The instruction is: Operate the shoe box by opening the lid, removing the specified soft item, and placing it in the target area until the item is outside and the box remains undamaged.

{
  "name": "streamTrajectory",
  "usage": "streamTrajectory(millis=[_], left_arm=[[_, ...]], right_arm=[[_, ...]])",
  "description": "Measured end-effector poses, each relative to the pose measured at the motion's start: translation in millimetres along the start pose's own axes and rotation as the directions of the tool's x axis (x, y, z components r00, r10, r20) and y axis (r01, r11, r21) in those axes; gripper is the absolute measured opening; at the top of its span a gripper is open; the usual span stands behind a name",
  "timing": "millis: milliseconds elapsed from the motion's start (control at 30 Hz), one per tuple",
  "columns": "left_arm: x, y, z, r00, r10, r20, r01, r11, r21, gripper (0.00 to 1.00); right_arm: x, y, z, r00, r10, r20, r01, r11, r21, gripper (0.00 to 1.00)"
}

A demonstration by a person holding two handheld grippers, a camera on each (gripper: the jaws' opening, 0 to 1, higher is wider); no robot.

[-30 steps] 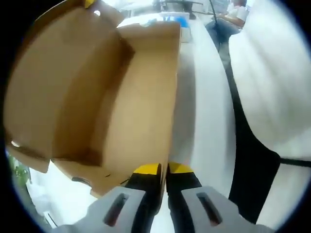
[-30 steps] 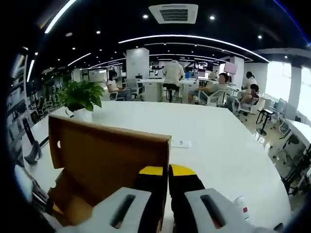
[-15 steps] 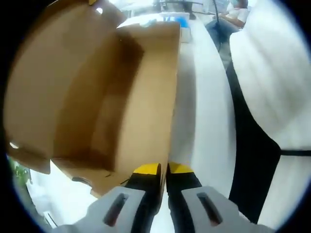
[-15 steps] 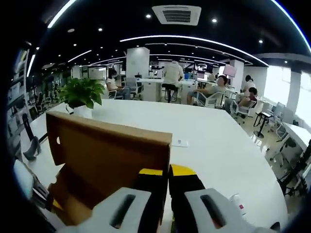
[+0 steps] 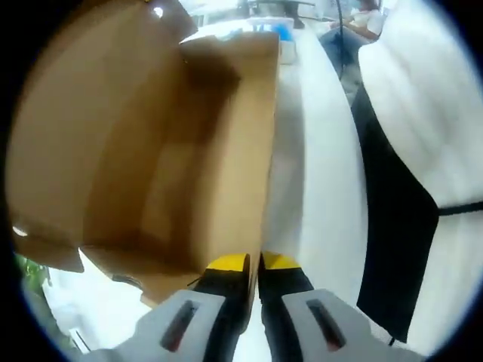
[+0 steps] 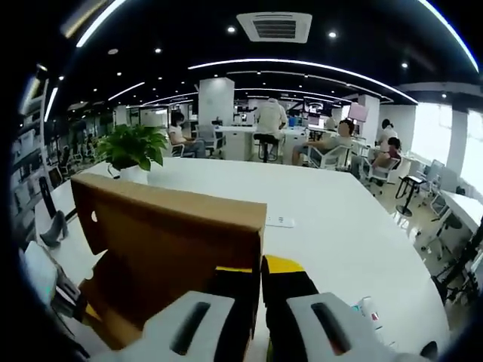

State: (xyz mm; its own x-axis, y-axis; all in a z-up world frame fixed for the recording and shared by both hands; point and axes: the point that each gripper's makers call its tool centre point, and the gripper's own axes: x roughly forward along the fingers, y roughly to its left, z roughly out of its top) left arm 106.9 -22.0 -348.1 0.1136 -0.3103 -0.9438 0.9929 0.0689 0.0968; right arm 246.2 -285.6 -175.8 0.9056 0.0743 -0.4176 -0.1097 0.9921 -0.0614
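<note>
In the left gripper view, the left gripper rises from the bottom edge with its yellow-tipped jaws drawn narrow, pinching the near edge of the shoe box wall between them. The brown cardboard box spreads up and to the left of the jaws, its bare inner walls and floor in shadow; no soft item can be made out inside. Its lid stands open on the far left of the box. Just right of the jaws runs the white table, stretching away ahead of them. Further right, a person's white sleeve and a dark garment hang beside the table edge.

In the right gripper view, the right gripper also has its jaws close together, nipped on the top edge of a cardboard panel of the box, which stands upright to the left of the jaws and reaches just ahead of them. Beyond the panel, up and left of the jaws, sits a potted plant on the same white table. A small white socket plate lies on the table just ahead of the jaws. Far ahead, seated people work at desks under ceiling lights.
</note>
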Motion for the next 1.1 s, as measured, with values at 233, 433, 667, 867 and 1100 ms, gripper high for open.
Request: streamTrajectory(millis=[233, 433, 667, 867, 1100], left_arm=[[0.4, 0.6, -2.6, 0.999, 0.038, -0.017, -0.037, 0.998, 0.05, 0.05], [-0.3, 2.3, -2.5, 0.999, 0.04, -0.017, -0.038, 0.997, 0.062, 0.05], [1.2, 3.7, -5.6, 0.997, 0.05, -0.061, -0.046, 0.997, 0.067, 0.06], [-1.2, 6.4, -4.6, 0.996, 0.07, -0.057, -0.069, 0.997, 0.032, 0.09], [-25.6, 8.5, 23.5, 0.979, 0.17, 0.112, -0.162, 0.984, -0.077, 0.19]], right_arm=[[-2.7, 1.0, -1.4, 1.0, -0.008, -0.005, 0.008, 0.999, -0.035, 0.0], [-4.5, 1.3, -2.4, 1.0, 0.004, -0.002, -0.004, 1.0, -0.026, 0.0], [-5.5, 2.5, -3.2, 1.0, 0.002, -0.021, -0.004, 0.994, -0.109, 0.0], [-9.5, 6.0, -6.6, 1.0, -0.014, -0.027, 0.01, 0.987, -0.16, 0.0], [-8.4, 5.7, -5.2, 1.0, 0.006, -0.003, -0.006, 0.985, -0.172, 0.0]])
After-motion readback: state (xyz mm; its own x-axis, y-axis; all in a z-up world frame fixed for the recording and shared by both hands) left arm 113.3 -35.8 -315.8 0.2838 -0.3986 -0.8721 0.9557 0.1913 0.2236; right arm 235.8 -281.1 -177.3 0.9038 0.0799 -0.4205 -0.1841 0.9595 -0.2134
